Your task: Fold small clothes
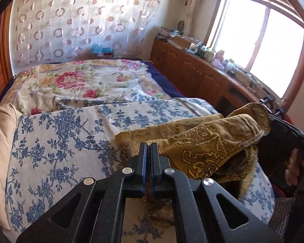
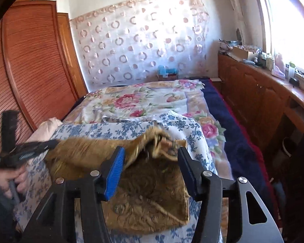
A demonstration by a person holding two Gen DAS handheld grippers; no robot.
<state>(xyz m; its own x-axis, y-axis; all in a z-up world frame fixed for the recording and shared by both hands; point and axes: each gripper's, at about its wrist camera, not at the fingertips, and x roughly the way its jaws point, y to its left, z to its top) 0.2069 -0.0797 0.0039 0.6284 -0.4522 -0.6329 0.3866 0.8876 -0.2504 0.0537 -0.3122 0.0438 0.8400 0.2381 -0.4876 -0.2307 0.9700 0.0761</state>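
A gold paisley cloth [image 1: 212, 141] lies bunched and half folded on the blue-flowered sheet [image 1: 60, 141] of a bed. In the left wrist view my left gripper [image 1: 151, 147] is shut on an edge of this cloth, and fabric shows between its fingers lower down. In the right wrist view the same cloth [image 2: 152, 202] lies partly folded over itself, blurred at its top. My right gripper [image 2: 152, 158] stands open just above it, and its pads do not press on the fabric. At the left of that view the left gripper [image 2: 50, 143] is blurred, with a hand [image 2: 12, 182] holding it at the cloth's far corner.
A beige pillow [image 1: 2, 141] lies at the bed's left edge. A pink-flowered quilt [image 2: 143, 103] and a navy blanket [image 2: 233, 137] cover the far bed. A wooden cabinet [image 2: 253, 101] with clutter runs under the window on the right, and a wooden wardrobe [image 2: 30, 60] stands on the left.
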